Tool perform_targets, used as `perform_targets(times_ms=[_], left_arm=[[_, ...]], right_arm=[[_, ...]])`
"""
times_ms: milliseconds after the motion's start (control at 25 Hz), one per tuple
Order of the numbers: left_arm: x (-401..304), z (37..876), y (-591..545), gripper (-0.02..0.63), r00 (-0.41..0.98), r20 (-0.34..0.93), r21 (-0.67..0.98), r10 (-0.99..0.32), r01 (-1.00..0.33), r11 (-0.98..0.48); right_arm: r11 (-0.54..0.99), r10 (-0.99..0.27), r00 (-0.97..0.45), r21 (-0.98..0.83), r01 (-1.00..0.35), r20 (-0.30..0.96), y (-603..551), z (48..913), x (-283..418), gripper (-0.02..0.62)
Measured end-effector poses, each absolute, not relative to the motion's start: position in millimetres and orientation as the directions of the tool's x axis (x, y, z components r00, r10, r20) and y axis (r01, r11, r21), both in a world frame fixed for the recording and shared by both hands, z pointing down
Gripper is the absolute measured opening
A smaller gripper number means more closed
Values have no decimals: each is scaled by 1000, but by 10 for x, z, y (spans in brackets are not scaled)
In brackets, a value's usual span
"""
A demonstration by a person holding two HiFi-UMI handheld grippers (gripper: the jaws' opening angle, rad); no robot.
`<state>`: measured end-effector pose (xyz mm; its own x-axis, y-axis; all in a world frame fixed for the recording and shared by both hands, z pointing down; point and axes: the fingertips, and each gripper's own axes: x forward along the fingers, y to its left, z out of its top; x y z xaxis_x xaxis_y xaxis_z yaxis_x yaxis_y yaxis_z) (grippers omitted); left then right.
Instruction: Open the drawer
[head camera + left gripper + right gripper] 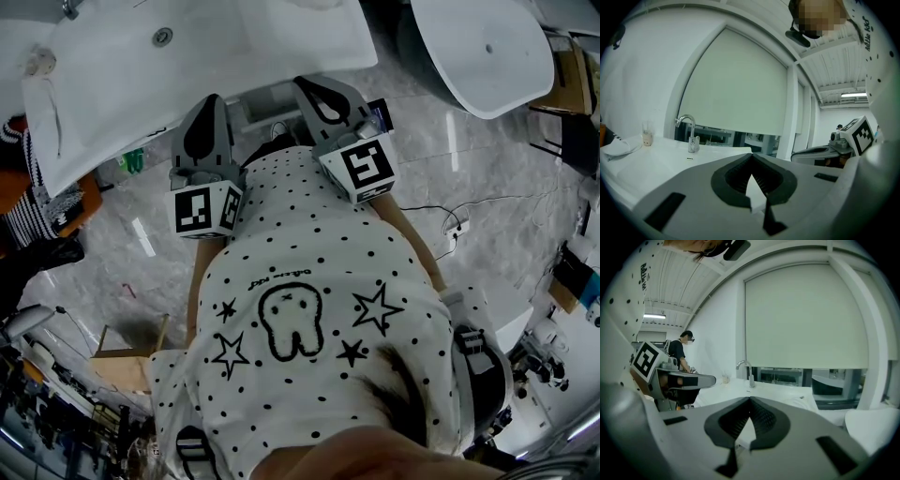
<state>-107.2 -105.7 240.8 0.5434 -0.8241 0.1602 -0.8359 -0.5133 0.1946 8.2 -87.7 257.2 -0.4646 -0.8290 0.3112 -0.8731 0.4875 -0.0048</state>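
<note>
Tongs both closed, nothing between: left gripper and right gripper tips meet. Both point over white counter, faucet ahead of them. Head view alone gives white cabinet front under counter edge, between my two tips. I cannot single out drawer there. Right gripper view alone catches person beyond left gripper.

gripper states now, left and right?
Left gripper: closed, holding nothing.
Right gripper: closed, holding nothing.
</note>
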Motion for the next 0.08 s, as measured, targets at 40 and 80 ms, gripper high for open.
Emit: perform_targets(times_ms=[40,80], left_arm=[[-1072,2407,-1055,3,544,158,197,-824,-835,-513],[-1072,2405,-1053,3,544,157,200,-824,-835,-513]], right_arm=[[487,-829,-464,-4,-873,311,-873,2570,83,14],[487,-830,-463,-3,-874,311,-869,2568,84,14]])
